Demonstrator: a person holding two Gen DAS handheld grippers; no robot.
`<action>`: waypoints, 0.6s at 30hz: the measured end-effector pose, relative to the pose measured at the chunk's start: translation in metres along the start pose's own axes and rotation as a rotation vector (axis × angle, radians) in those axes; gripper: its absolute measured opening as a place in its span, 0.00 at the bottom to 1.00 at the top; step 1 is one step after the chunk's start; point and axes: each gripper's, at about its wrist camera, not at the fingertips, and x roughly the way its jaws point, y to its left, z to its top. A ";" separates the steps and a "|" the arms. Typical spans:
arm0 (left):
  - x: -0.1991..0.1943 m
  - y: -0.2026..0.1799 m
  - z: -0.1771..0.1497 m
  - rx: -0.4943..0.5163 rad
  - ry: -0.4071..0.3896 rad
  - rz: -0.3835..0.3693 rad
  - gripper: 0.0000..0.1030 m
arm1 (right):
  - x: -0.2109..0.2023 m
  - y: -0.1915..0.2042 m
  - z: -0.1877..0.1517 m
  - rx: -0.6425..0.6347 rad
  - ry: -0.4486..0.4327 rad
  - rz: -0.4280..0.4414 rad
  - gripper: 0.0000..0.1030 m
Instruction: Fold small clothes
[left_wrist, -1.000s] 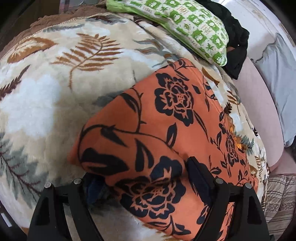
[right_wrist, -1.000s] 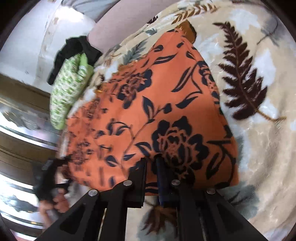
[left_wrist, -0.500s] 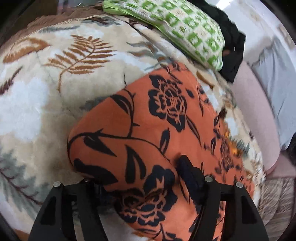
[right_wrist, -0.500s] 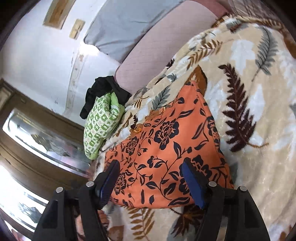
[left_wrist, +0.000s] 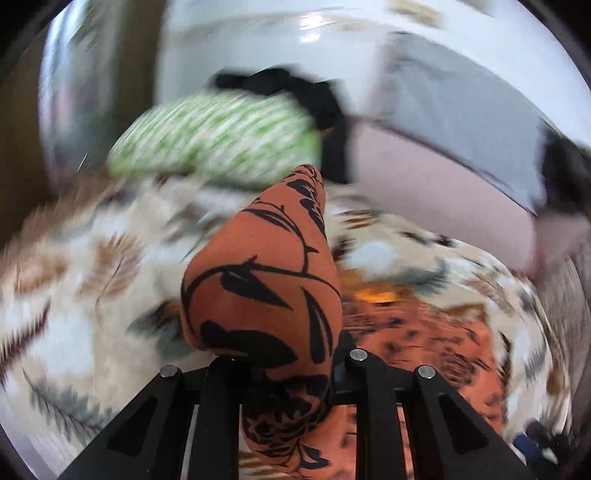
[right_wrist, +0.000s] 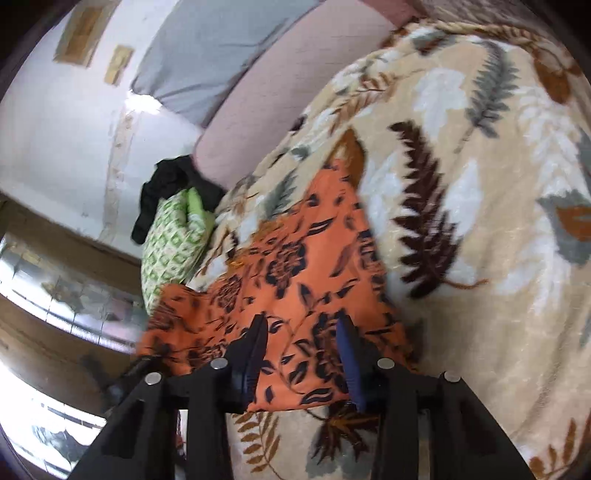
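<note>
On the beige leaf-printed fleece blanket (right_wrist: 480, 184) lies the thin orange cloth with black flowers (right_wrist: 295, 280), soft and light. The left gripper (left_wrist: 284, 365) pinches its bunched corner; edges grip best. The half-wide right gripper (right_wrist: 301, 354) is closing around the near hem.

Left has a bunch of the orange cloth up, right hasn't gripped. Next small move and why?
Probably close the right gripper on the near hem: its closing jaws straddle the orange floral cloth, pads not yet pressing, while the left gripper holds its bunched corner raised off the blanket.
</note>
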 end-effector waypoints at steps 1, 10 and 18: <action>-0.007 -0.020 0.002 0.051 -0.013 -0.018 0.20 | -0.001 -0.006 0.002 0.028 0.007 0.006 0.39; 0.003 -0.205 -0.070 0.437 0.180 -0.217 0.28 | -0.032 -0.035 0.026 0.098 -0.084 0.011 0.39; -0.034 -0.158 -0.077 0.403 0.218 -0.468 0.69 | -0.054 -0.050 0.041 0.141 -0.140 0.066 0.54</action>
